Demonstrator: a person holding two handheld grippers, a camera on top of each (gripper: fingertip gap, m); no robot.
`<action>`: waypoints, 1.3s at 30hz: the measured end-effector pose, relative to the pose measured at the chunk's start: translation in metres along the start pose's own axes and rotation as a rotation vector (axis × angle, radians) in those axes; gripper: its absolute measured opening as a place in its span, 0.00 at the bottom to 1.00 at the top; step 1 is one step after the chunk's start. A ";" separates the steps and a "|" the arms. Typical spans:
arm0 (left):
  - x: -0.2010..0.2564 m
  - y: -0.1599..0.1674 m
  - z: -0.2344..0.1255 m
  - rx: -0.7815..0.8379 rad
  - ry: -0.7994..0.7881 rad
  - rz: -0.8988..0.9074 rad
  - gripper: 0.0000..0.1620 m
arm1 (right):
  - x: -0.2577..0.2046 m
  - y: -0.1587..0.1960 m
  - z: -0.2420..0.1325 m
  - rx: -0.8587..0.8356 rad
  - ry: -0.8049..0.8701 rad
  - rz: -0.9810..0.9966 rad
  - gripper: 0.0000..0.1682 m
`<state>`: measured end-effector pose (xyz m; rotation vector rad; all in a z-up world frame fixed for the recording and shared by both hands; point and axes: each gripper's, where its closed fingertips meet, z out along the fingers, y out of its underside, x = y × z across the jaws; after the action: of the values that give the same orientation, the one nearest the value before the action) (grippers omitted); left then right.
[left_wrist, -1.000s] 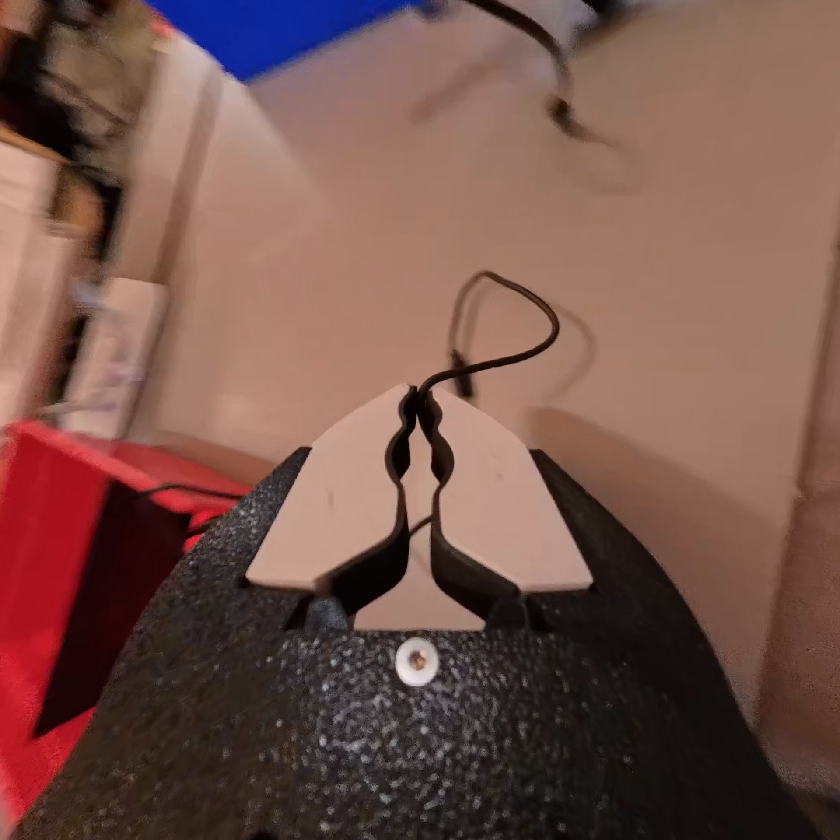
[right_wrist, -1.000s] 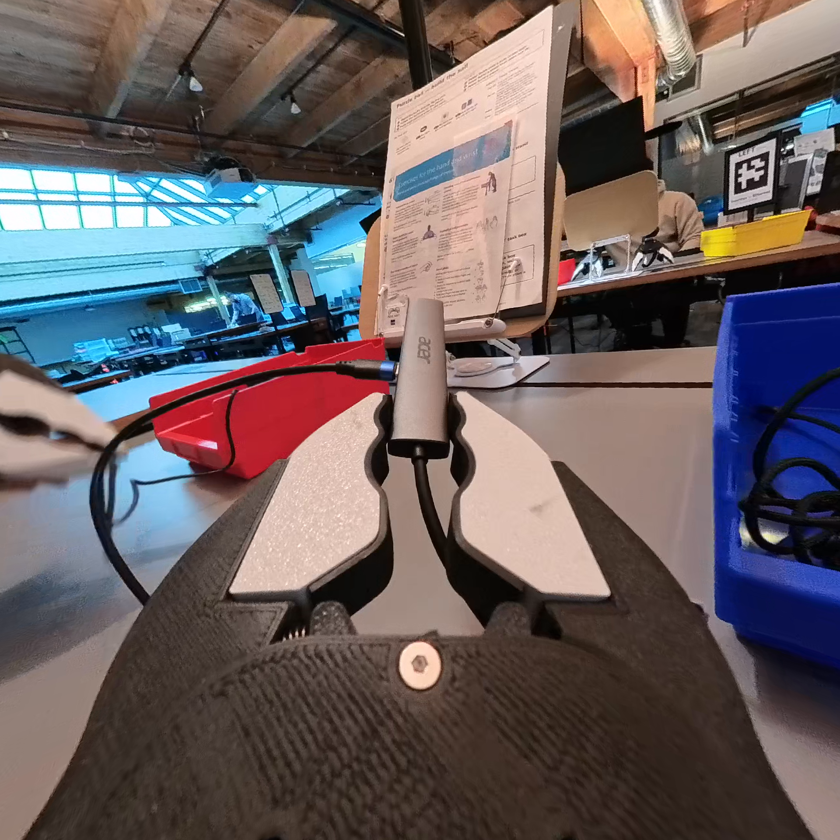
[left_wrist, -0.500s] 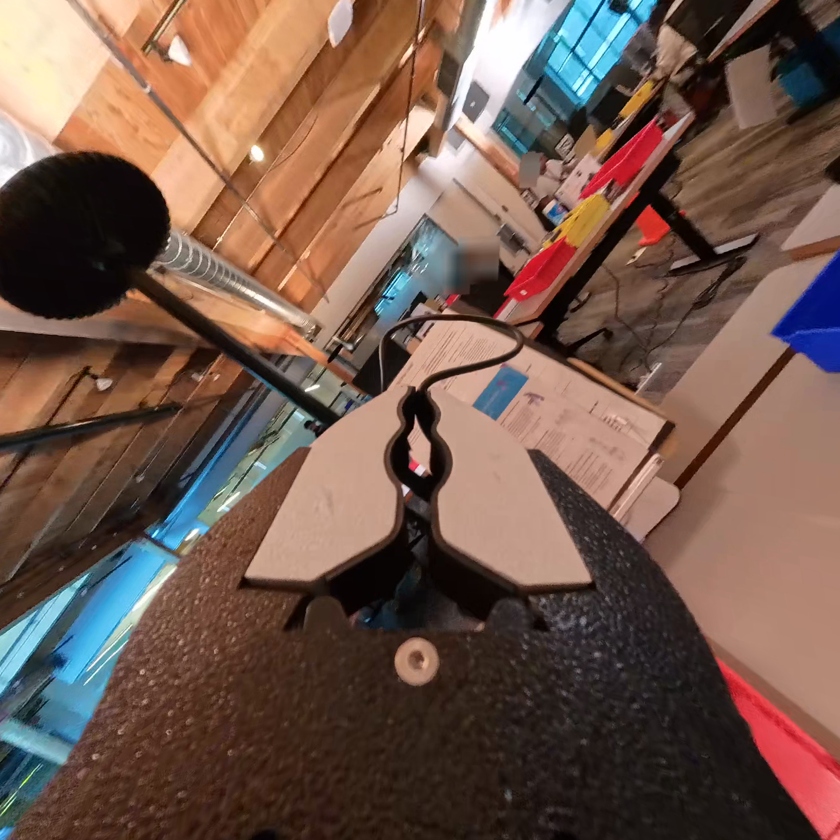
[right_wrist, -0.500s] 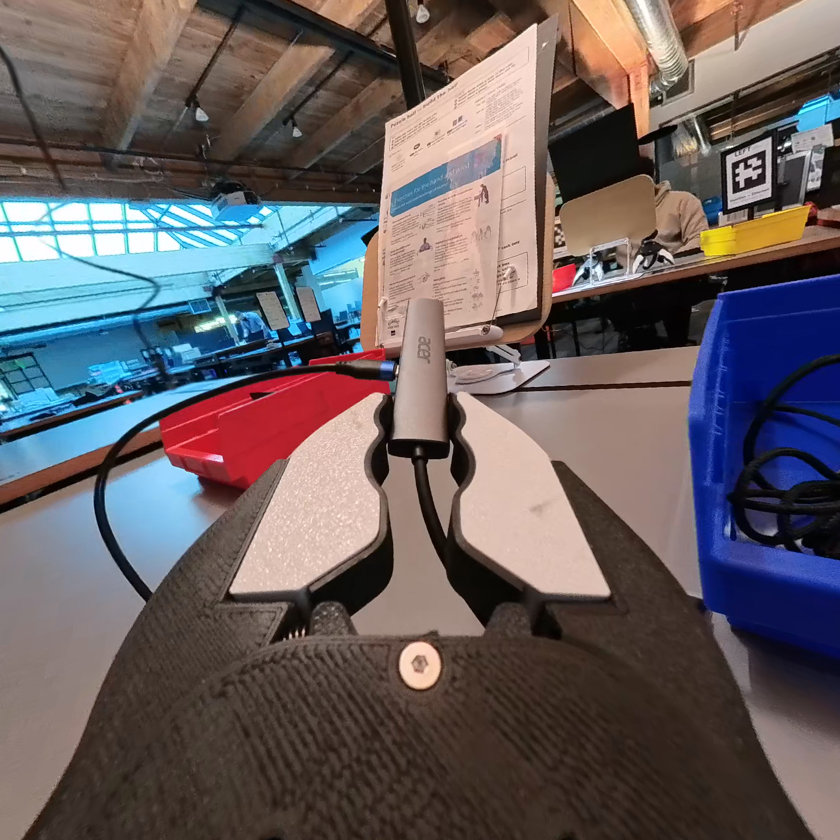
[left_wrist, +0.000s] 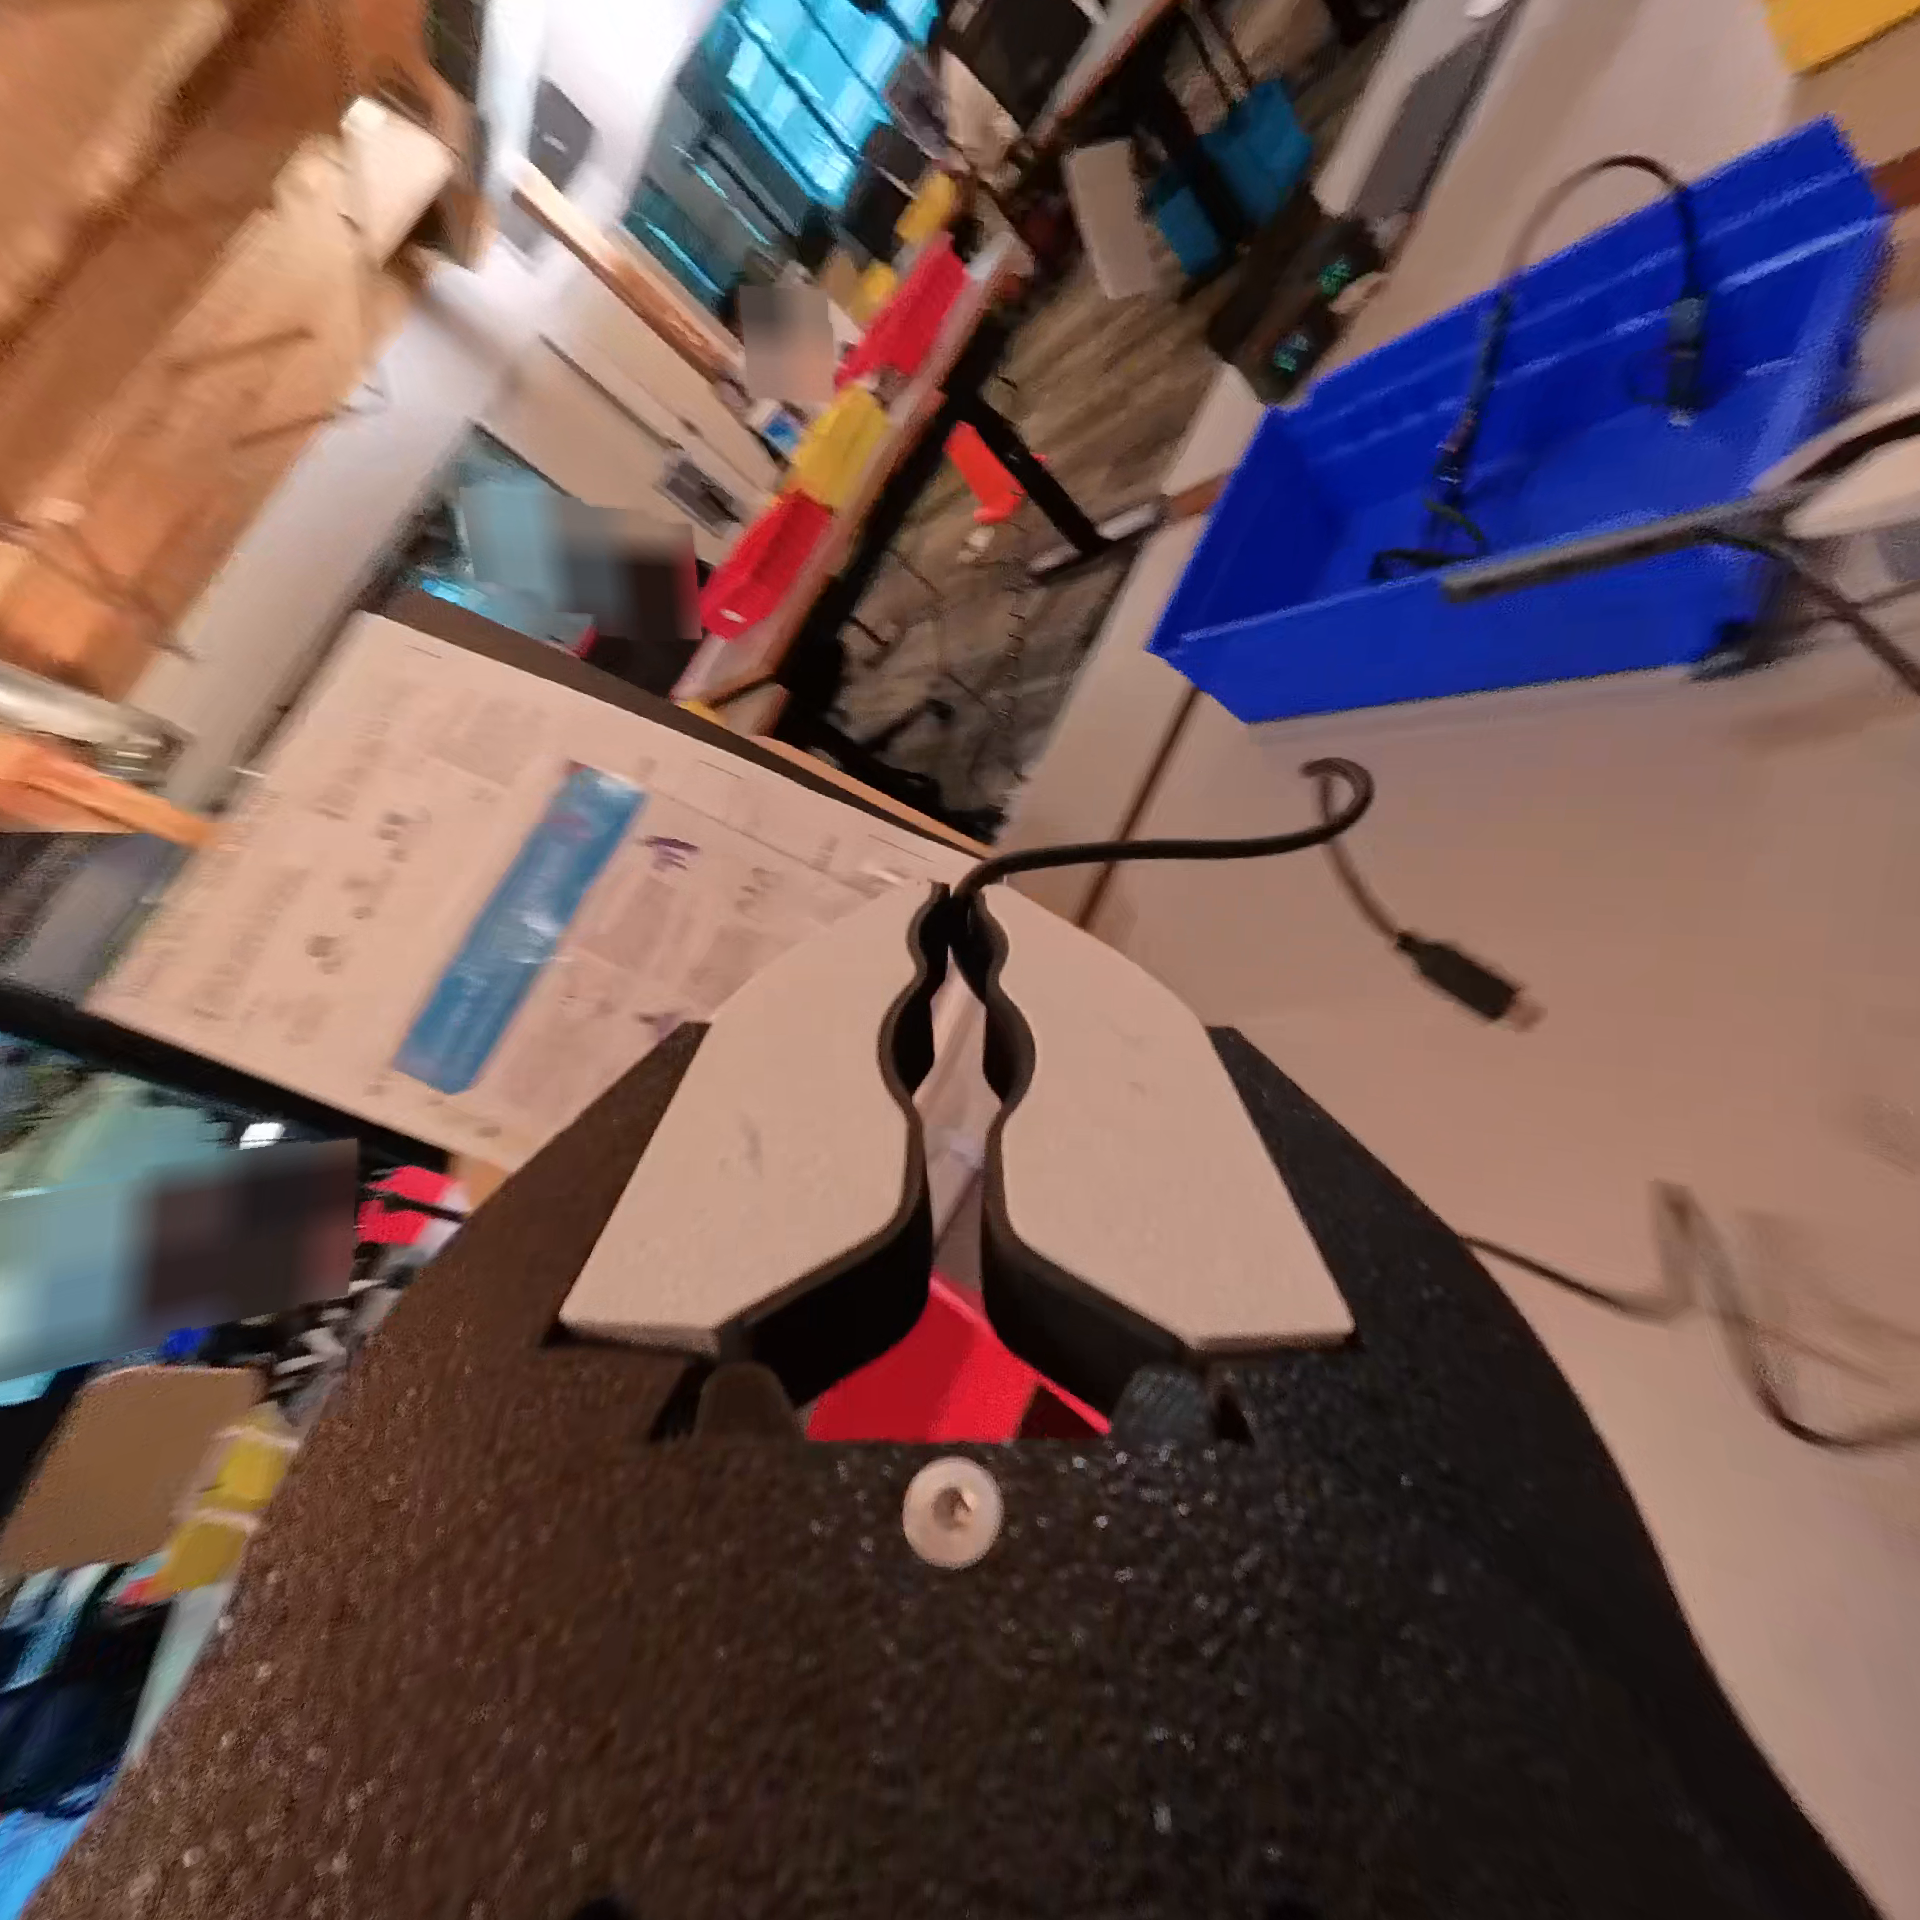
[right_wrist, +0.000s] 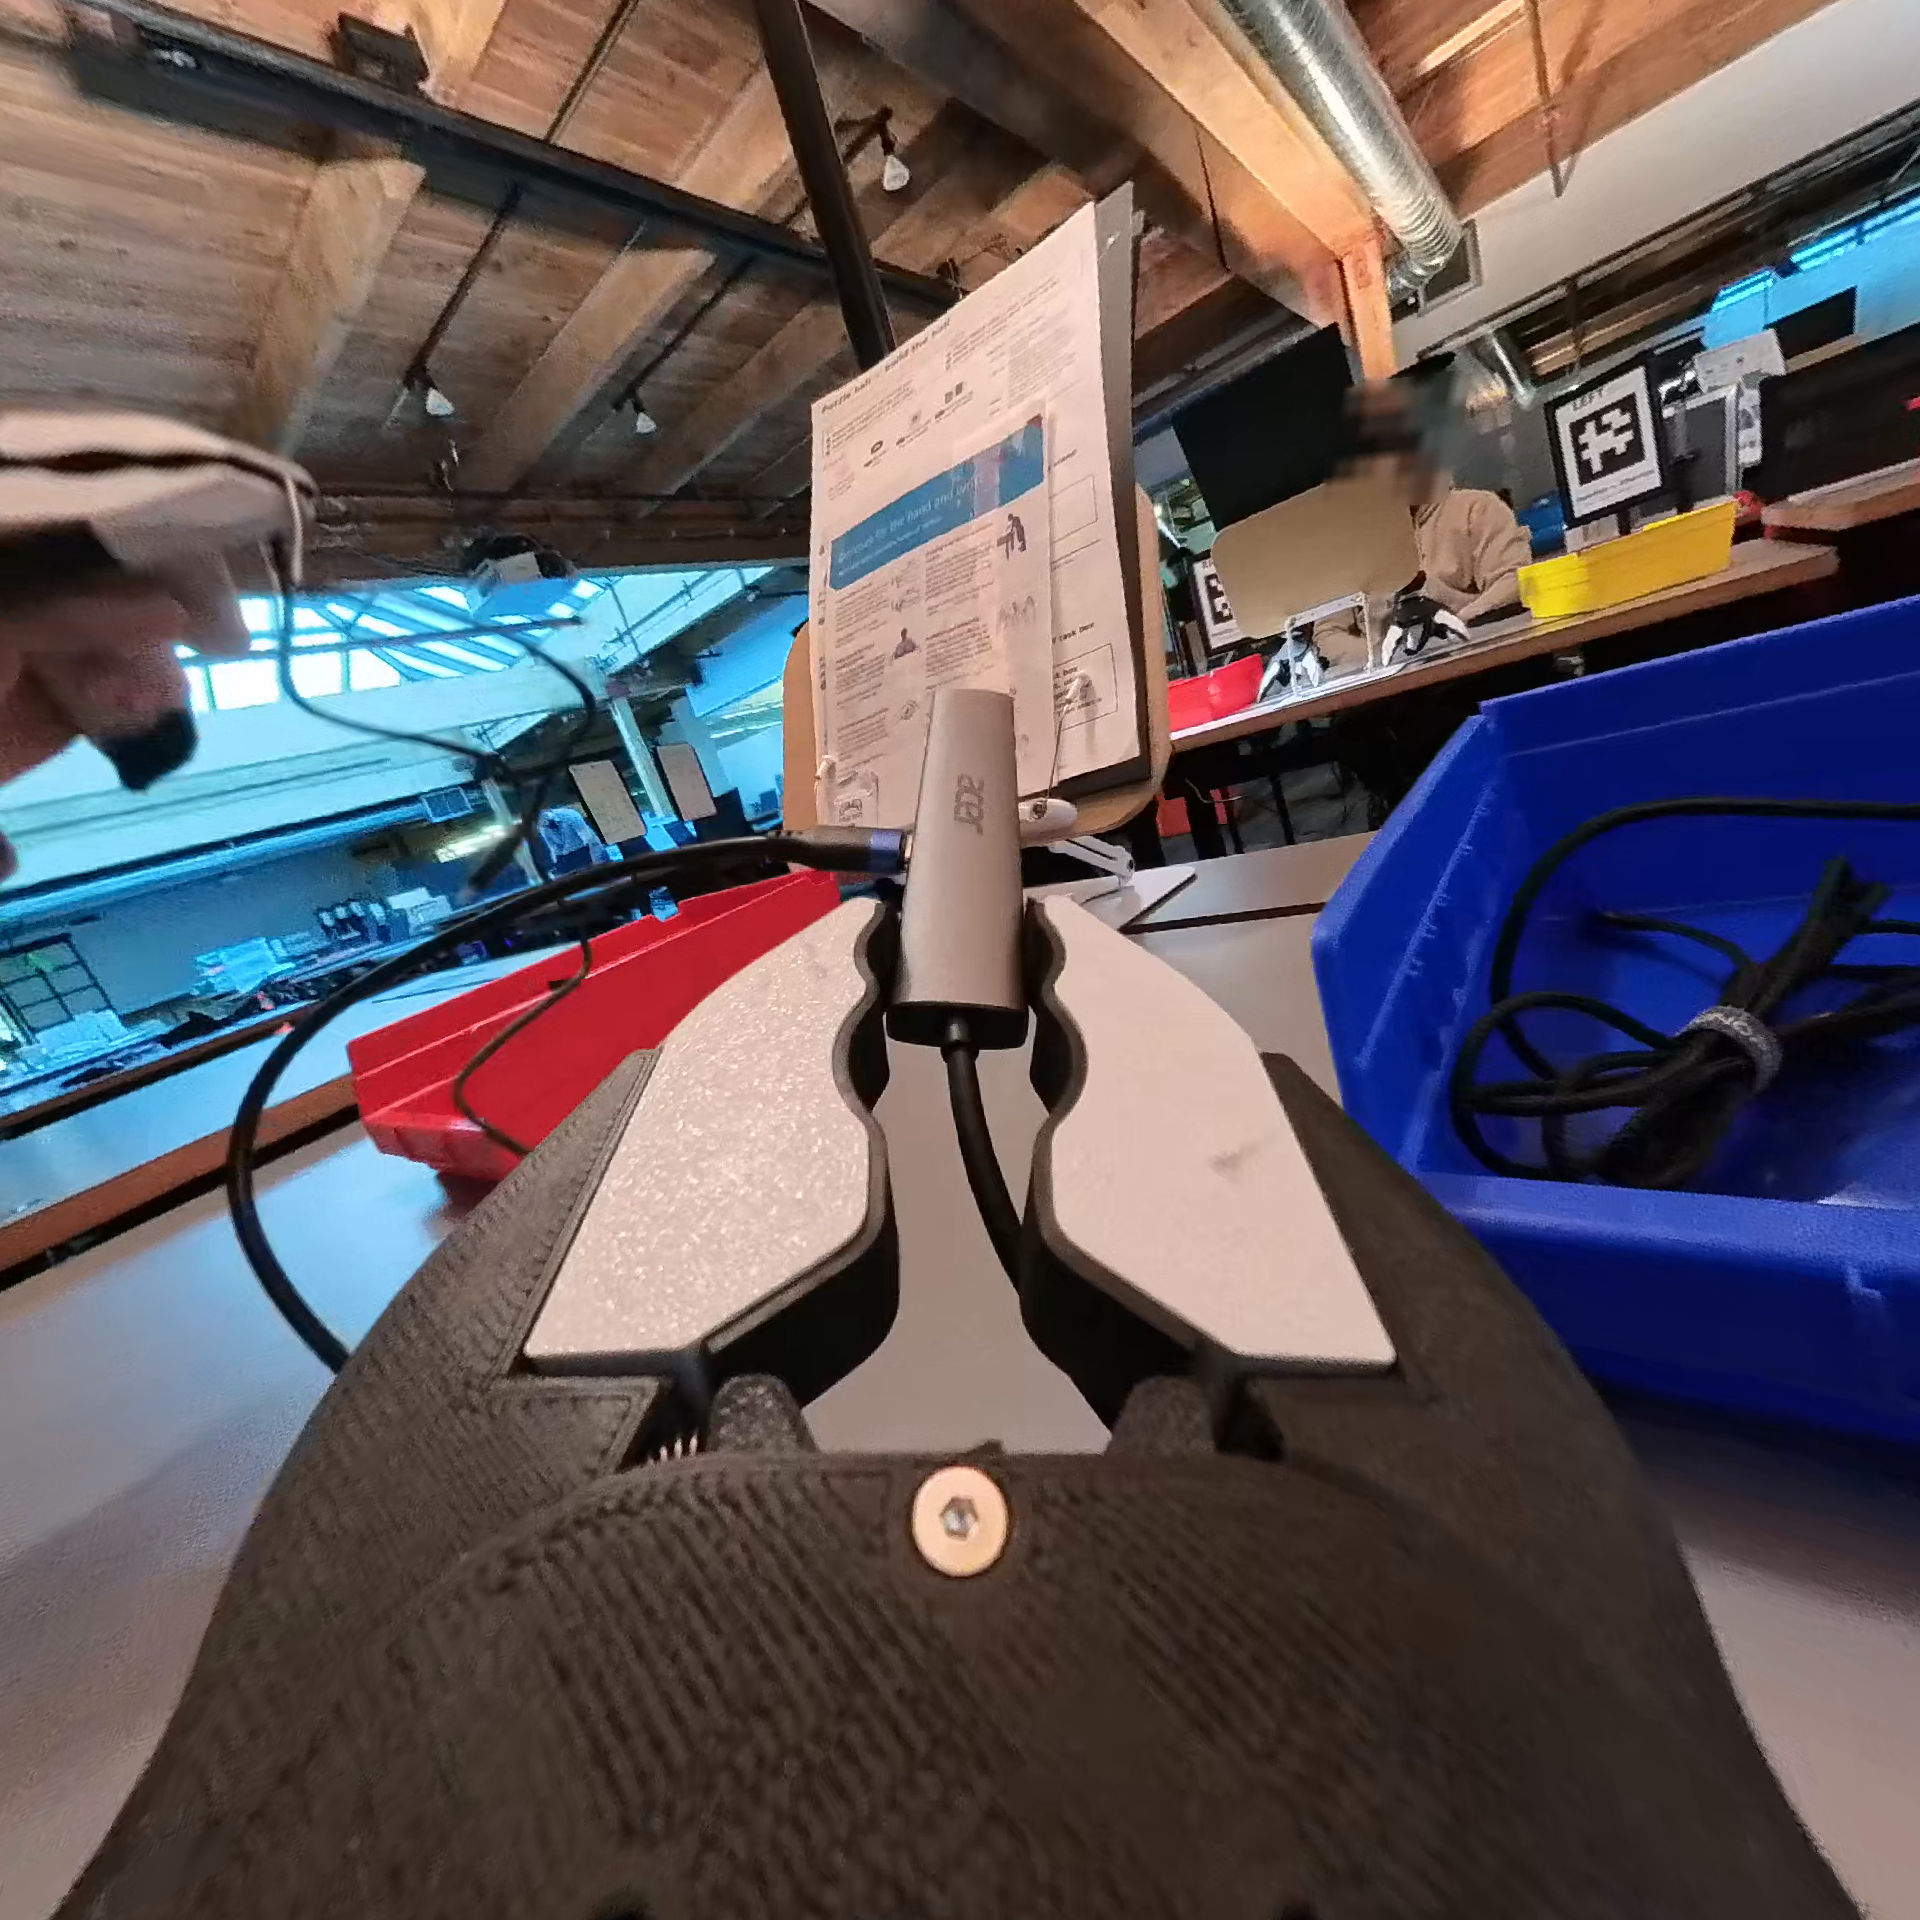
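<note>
My right gripper (right_wrist: 956, 916) is shut on a grey USB hub (right_wrist: 961, 831) and holds it upright above the table. A black cable with a blue-ringed plug (right_wrist: 868, 847) is plugged into the hub's left side and loops down to the left. My left gripper (left_wrist: 954, 906) is shut at its tips on a thin black cable (left_wrist: 1143, 852). The free plug (left_wrist: 1465, 977) of that cable hangs in the air. In the right wrist view the left gripper (right_wrist: 145, 488) is raised at the upper left in a hand. The hub also shows in the left wrist view (left_wrist: 1590, 551).
A blue bin (right_wrist: 1662, 1299) with bundled black cables (right_wrist: 1714, 1049) stands close on the right. A red bin (right_wrist: 582, 1029) lies to the left. A stand with printed sheets (right_wrist: 977, 582) rises behind the hub. A person (right_wrist: 1465, 551) sits at a far table near a yellow bin (right_wrist: 1631, 551). The left gripper's tips are roughly 30 cm from the right gripper's.
My left gripper has swung up off the table with the thin cable and now shows high at the left of the right wrist view. My right gripper has shifted nearer the blue bin, still holding the hub.
</note>
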<state>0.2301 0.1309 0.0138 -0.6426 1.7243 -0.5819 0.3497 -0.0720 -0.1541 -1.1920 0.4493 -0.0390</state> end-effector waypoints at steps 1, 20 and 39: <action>0.016 0.005 0.001 0.001 0.066 -0.003 0.02 | 0.000 0.000 0.000 0.002 0.002 0.002 0.14; 0.224 0.201 -0.103 -0.336 0.410 -0.172 0.25 | -0.007 0.003 0.003 -0.018 -0.034 -0.033 0.14; 0.294 0.112 0.016 -0.736 0.427 -0.821 0.36 | -0.016 0.008 0.006 -0.049 -0.046 -0.098 0.14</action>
<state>0.1727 0.0103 -0.2713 -1.9103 2.0423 -0.6569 0.3361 -0.0594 -0.1543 -1.2598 0.3534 -0.0853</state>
